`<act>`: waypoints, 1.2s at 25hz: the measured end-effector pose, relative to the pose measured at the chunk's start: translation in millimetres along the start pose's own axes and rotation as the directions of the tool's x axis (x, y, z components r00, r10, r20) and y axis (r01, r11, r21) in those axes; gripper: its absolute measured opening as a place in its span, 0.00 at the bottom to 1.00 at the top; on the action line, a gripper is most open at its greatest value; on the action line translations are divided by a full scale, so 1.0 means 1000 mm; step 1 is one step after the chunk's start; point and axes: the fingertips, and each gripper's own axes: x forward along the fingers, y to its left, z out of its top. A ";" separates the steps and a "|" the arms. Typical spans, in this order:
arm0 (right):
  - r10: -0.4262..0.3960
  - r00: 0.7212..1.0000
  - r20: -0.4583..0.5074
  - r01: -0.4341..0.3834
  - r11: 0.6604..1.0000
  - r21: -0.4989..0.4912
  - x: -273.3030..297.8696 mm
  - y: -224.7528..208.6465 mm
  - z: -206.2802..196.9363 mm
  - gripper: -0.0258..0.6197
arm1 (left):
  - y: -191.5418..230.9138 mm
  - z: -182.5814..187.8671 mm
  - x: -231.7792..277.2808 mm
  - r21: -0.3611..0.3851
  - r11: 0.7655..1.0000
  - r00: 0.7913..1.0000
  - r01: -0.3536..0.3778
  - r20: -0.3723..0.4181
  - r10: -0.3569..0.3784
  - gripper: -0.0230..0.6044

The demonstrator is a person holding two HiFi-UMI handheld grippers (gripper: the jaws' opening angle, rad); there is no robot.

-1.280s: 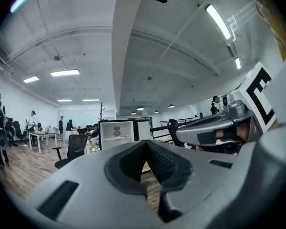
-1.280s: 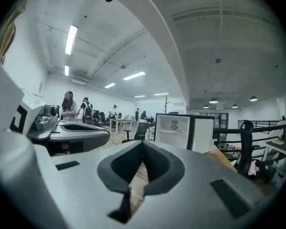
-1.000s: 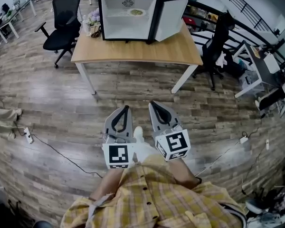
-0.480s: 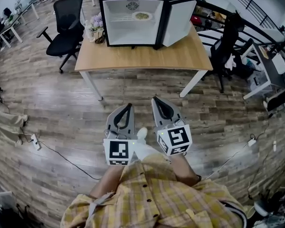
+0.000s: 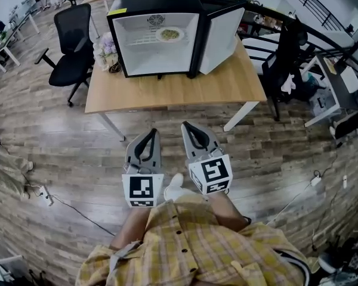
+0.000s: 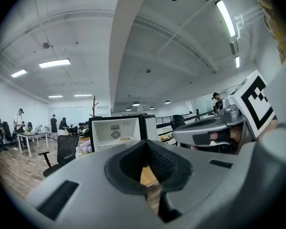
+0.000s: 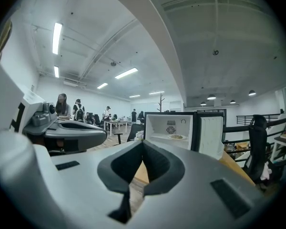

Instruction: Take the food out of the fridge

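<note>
A small black fridge [image 5: 158, 31] stands on a wooden table [image 5: 167, 93], its door [image 5: 222, 31] swung open to the right. On its upper wire shelf lies a white plate of food [image 5: 169, 34]; the same plate of food [image 7: 176, 137] also shows far ahead in the right gripper view. My left gripper [image 5: 152, 132] and right gripper [image 5: 187, 126] are held side by side over the floor, short of the table's near edge, pointing at the fridge. Both are shut with nothing in them. In the left gripper view the left gripper [image 6: 146, 143] points at the fridge [image 6: 115, 132].
A black office chair [image 5: 71, 34] stands left of the table, and another chair [image 5: 283, 46] stands at its right. A bunch of flowers [image 5: 104, 45] sits beside the fridge. A cable with a power strip [image 5: 45, 195] lies on the wooden floor at the left. People stand at far desks [image 7: 76, 109].
Both grippers have moved forward together toward the table, still shut. The table and the fridge now stand nearer and larger in the head view.
</note>
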 end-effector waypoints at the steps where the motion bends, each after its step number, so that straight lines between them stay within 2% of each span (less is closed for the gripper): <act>1: 0.000 1.000 -0.002 0.000 1.000 0.006 0.010 -0.006 0.000 0.05 | 0.006 0.000 0.011 0.001 1.000 1.000 -0.004 -0.002 0.004 0.05; 9: -0.016 1.000 -0.015 0.017 0.999 0.033 0.076 -0.057 0.004 0.05 | 0.034 0.002 0.093 -0.010 1.000 1.000 0.005 -0.011 -0.005 0.05; 13: 0.001 1.000 -0.007 -0.001 0.999 0.034 0.108 -0.071 0.004 0.05 | 0.046 0.003 0.125 0.013 1.000 1.000 0.003 -0.009 -0.002 0.05; 22: 0.008 0.999 -0.044 -0.007 1.000 0.028 0.153 -0.098 -0.001 0.05 | 0.070 -0.006 0.161 -0.005 1.000 0.999 -0.026 -0.035 0.026 0.05; 26: -0.029 0.998 -0.064 0.030 0.999 0.011 0.169 -0.114 -0.004 0.05 | 0.080 -0.012 0.182 -0.036 0.999 0.999 -0.013 -0.042 0.011 0.05; 30: -0.049 0.996 -0.081 0.050 0.999 0.006 0.188 -0.130 -0.006 0.05 | 0.091 -0.014 0.208 -0.033 0.999 0.999 0.009 -0.033 -0.010 0.05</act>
